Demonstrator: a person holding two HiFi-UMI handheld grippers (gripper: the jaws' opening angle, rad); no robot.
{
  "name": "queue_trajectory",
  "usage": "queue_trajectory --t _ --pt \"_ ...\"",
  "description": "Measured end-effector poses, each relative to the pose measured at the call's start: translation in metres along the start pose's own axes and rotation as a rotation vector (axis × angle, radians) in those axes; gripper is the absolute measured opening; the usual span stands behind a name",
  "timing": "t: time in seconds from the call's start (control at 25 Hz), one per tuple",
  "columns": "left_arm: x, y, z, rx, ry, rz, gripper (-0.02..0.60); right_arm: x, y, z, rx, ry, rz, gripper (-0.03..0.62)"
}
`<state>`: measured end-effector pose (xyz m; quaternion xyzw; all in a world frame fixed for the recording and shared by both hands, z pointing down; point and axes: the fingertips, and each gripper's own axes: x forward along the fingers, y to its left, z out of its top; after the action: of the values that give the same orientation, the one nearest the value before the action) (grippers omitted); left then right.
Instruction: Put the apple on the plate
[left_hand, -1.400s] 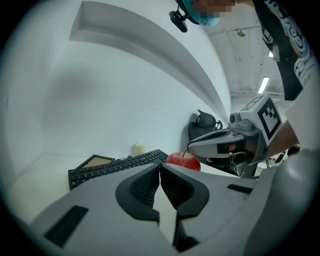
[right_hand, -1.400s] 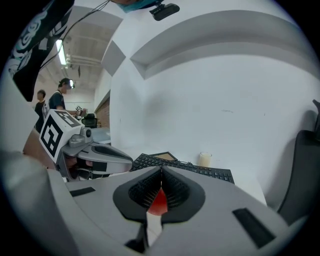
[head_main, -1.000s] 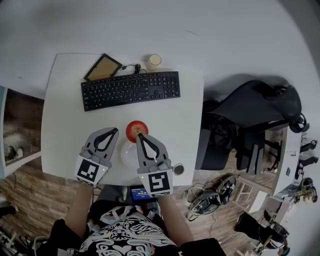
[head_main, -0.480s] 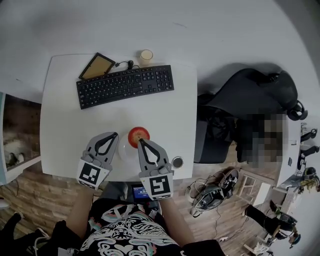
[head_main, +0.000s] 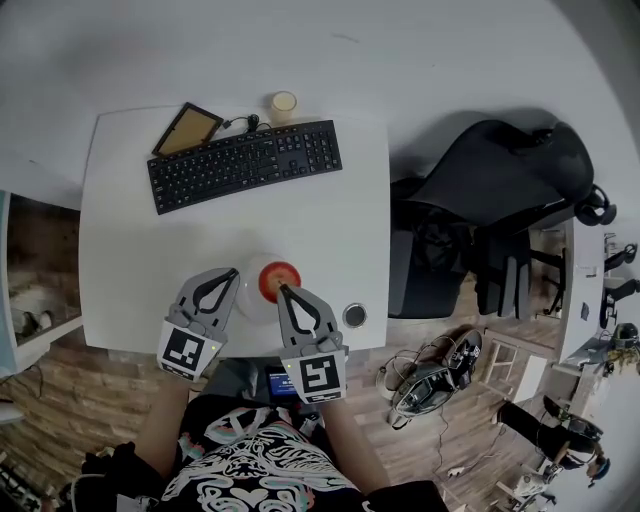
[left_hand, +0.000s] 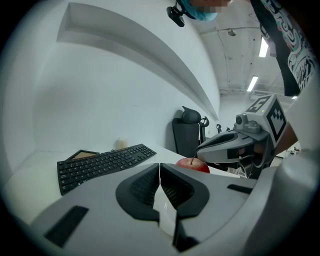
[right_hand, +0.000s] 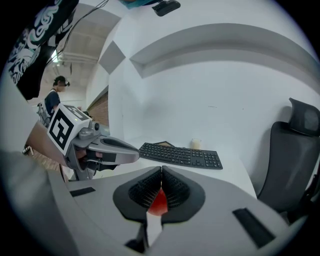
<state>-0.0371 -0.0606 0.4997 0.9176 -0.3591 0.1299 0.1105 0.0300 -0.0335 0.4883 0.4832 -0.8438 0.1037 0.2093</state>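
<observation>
A red apple sits over the far right part of a white plate near the table's front edge. My right gripper is shut at the top of the apple, its tips pinched at the stem; in the right gripper view red apple shows just under the closed jaws of that gripper. My left gripper is shut on nothing, at the plate's left edge. From the left gripper view the apple is seen to the right, with the right gripper's tip above it.
A black keyboard lies across the far half of the white table, with a cork-faced tablet and a pale cup behind it. A small dark round object sits at the front right corner. A black office chair stands to the right.
The right gripper has drawn the apple toward the person, from beyond the plate's far edge to over the plate. The left gripper kept its place beside the plate.
</observation>
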Motion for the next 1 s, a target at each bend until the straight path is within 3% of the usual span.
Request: queue_trajectory --t 0.24,0.6,0.84,1.0 --pt "0.003 -0.005 -0.004 -0.012 -0.040 0.001 0.017 0.002 0.001 -0.020 0.012 0.023 0.011 0.029" --pt "0.008 -0.007 -0.027 -0.006 -0.001 0.004 0.017 0.012 0.006 -0.051 0.040 0.084 0.037 0.029" --pt "0.008 -0.006 -0.040 -0.013 0.062 0.008 0.017 0.016 0.009 -0.054 0.015 0.055 0.064 0.029" --pt "0.005 -0.005 -0.041 -0.013 0.048 0.013 0.017 0.015 0.012 -0.054 0.026 0.055 0.068 0.029"
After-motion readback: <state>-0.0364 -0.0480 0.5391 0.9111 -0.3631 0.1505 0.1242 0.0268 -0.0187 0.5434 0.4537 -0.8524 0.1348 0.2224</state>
